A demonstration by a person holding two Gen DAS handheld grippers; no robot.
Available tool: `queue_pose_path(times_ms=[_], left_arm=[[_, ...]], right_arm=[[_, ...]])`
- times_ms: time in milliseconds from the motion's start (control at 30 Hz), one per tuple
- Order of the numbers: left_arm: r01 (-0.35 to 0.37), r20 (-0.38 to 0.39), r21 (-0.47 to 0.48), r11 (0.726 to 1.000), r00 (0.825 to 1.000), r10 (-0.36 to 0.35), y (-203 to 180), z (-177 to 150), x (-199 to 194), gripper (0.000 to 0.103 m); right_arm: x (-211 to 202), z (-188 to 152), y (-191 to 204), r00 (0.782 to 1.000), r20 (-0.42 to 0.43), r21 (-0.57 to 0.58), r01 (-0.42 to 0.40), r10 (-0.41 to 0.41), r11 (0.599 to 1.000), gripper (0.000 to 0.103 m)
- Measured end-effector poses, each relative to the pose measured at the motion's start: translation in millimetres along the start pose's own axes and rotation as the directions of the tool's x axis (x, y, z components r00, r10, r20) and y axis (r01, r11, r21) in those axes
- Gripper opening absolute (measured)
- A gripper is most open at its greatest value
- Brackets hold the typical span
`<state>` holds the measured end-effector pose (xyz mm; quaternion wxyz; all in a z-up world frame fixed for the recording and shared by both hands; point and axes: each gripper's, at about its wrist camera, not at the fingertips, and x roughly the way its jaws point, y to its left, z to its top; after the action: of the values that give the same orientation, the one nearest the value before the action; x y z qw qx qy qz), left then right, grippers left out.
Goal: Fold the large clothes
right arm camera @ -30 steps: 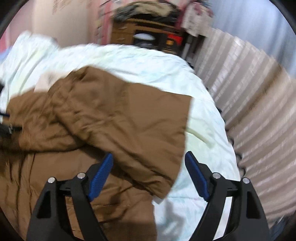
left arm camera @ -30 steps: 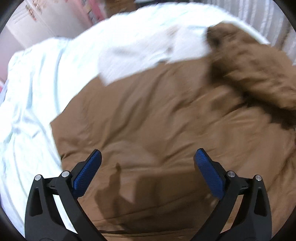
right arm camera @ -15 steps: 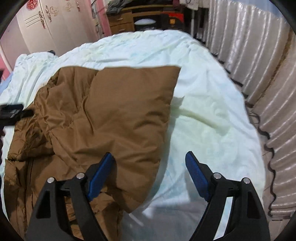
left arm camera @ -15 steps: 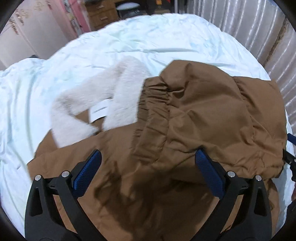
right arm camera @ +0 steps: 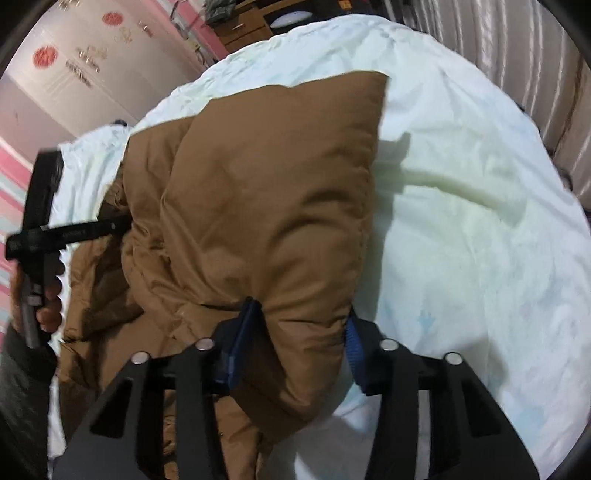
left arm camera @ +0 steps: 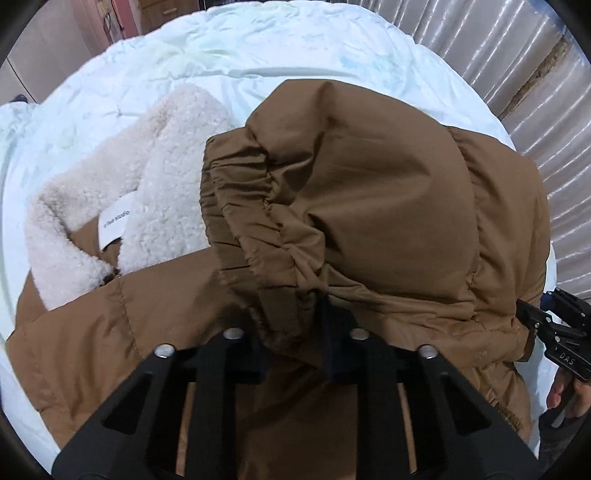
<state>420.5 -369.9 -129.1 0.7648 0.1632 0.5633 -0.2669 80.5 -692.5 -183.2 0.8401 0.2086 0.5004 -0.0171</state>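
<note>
A brown padded coat (left arm camera: 388, 206) with a white fleece collar (left arm camera: 162, 155) lies on a pale bed sheet (left arm camera: 258, 44). Its sleeve, with a gathered elastic cuff (left arm camera: 243, 199), is folded across the body. My left gripper (left arm camera: 295, 332) is shut on the sleeve's cuff end. In the right wrist view the same coat (right arm camera: 266, 206) shows, and my right gripper (right arm camera: 295, 332) is shut on the sleeve's thick outer edge. Each gripper also shows in the other's view: the right one (left arm camera: 554, 332) at the coat's right edge, the left one (right arm camera: 74, 232) at its left.
The bed sheet (right arm camera: 461, 240) spreads to the right of the coat. Silvery pleated curtains (right arm camera: 517, 55) run along the bed's right side. A wooden dresser (right arm camera: 251, 22) and a white wardrobe (right arm camera: 92, 74) stand beyond the bed.
Both grippers have moved in onto the sleeve and closed on it: the left on the cuff end, the right on the outer edge. Both were open half a second ago.
</note>
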Motion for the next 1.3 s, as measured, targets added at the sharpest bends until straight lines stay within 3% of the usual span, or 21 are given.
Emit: queue_pose_path(times_ms=[200, 367, 567, 667, 800, 1133, 1200, 1300], left_arm=[[-0.075, 0.044, -0.009, 0.997, 0.996, 0.076, 1.7, -20.4, -18.4, 0.013], [-0.137, 0.103, -0.056, 0.989, 0.984, 0.143, 18.4, -64.0, -53.3, 0.012], [-0.154, 0.105, -0.194, 0.969, 0.979, 0.176, 60.8, -127.6, -74.4, 0.013], [-0.182, 0.089, -0.235, 0.955, 0.974, 0.208, 92.4, -144.9, -74.6, 0.013], [-0.156, 0.103, -0.302, 0.941, 0.975, 0.195, 123.2, -153.3, -86.0, 0.014], [-0.077, 0.098, -0.424, 0.903, 0.987, 0.129, 168.8, -188.8, -73.5, 0.016], [-0.105, 0.084, -0.449, 0.887, 0.984, 0.159, 174.9, -201.6, -76.9, 0.016], [-0.074, 0.072, -0.481, 0.873, 0.99, 0.124, 177.9, -203.3, -65.9, 0.016]], right_arm=[[-0.9, 1.3, 22.8, 0.994, 0.009, -0.057, 0.106, -0.106, 0.993, 0.025], [-14.0, 5.5, 66.6, 0.979, 0.057, -0.15, 0.2, -0.194, 0.968, 0.014], [-22.7, 0.0, 135.9, 0.976, 0.106, -0.241, 0.213, -0.192, 0.947, 0.012], [-10.9, -11.5, 179.0, 0.972, 0.102, -0.302, 0.231, -0.21, 0.925, 0.012], [1.1, -16.3, 219.1, 0.973, 0.083, -0.328, 0.231, -0.216, 0.916, 0.012], [22.8, -18.6, 265.2, 0.964, 0.031, -0.346, 0.257, -0.263, 0.902, 0.013], [27.1, -20.4, 270.9, 0.958, 0.027, -0.357, 0.275, -0.284, 0.893, 0.016], [31.9, -18.8, 272.8, 0.956, 0.005, -0.338, 0.279, -0.295, 0.899, 0.034]])
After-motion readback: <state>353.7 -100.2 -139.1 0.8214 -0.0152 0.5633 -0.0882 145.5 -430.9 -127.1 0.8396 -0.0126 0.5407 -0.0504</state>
